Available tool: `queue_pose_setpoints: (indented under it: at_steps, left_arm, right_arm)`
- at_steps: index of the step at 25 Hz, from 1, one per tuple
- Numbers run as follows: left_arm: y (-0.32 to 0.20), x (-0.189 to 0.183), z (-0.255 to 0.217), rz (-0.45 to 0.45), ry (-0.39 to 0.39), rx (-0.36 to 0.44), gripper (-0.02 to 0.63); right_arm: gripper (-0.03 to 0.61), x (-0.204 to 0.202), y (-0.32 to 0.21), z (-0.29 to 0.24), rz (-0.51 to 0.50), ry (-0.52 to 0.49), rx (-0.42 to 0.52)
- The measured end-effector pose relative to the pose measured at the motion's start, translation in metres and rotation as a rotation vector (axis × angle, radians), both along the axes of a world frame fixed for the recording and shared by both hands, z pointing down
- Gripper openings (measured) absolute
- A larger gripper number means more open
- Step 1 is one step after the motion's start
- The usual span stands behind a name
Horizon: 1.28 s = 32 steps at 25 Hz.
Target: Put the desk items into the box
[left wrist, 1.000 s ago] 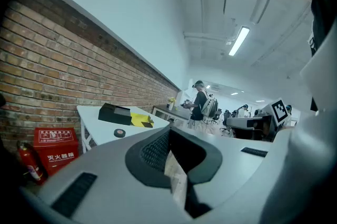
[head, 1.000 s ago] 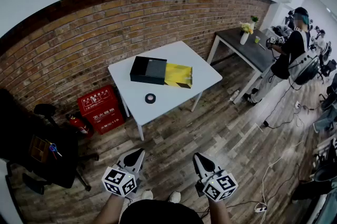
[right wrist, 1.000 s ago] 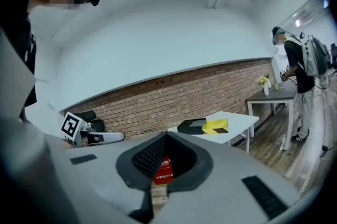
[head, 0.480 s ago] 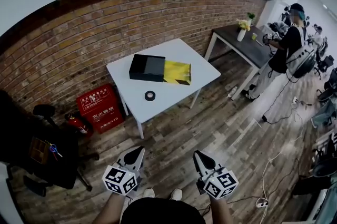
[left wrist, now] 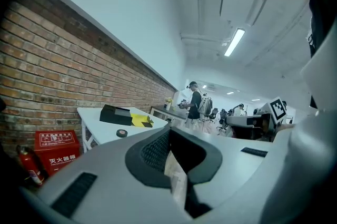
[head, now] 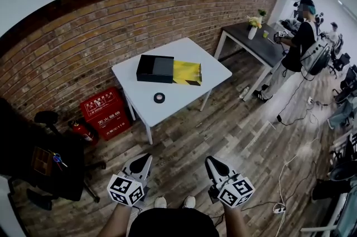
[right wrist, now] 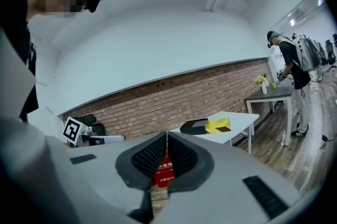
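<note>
Red crate point(head: 105, 113), fire extinguisher point(head: 83, 131), brick wall point(head: 83, 46)

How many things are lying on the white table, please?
3: a black box at the back, a yellow-and-black packet against its right side, and a black tape roll nearer the front edge. Anything behind the box could be hidden.

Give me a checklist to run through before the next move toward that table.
1. Left gripper empty: ok, jaws together on nothing.
2. Right gripper empty: ok, jaws together on nothing.
3. Jaws ready to grasp: not ok, both are shut.
4. White table within reach: not ok, it stands across the wooden floor.
5. Items located: ok, the yellow item lies against the black box, and the tape roll lies apart from both, nearer the table's front edge.
6. Box open to take items: cannot tell from here.
</note>
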<state>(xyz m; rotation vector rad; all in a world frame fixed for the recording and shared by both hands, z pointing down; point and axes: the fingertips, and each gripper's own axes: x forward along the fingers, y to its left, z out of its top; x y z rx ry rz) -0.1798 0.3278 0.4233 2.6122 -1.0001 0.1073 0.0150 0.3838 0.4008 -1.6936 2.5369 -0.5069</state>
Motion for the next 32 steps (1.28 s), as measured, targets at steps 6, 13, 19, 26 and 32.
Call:
queue_pose_setpoints:
  at_steps: [6,13,19,26,32]
  left_arm:
    - [0.005,-0.018,0.007,0.004,0.0,-0.012,0.012]
    - [0.011,-0.037,0.014,-0.003,0.007,-0.019,0.012]
    - [0.007,-0.042,0.011,0.0,0.013,-0.011,0.012]
    - [-0.002,-0.038,0.016,0.009,0.004,-0.017,0.012]
    - [-0.025,-0.024,0.025,-0.005,-0.028,-0.036,0.012]
  right_arm:
    - [0.021,-0.013,0.011,0.009,0.02,-0.023,-0.036]
    - [0.021,-0.024,0.013,0.005,0.026,-0.039,-0.022]
    - [0.021,-0.031,0.009,0.002,0.016,-0.022,-0.008]
    - [0.021,-0.035,-0.008,0.002,-0.024,0.014,0.004]
    - [0.021,-0.022,-0.037,0.009,-0.032,0.047,-0.011]
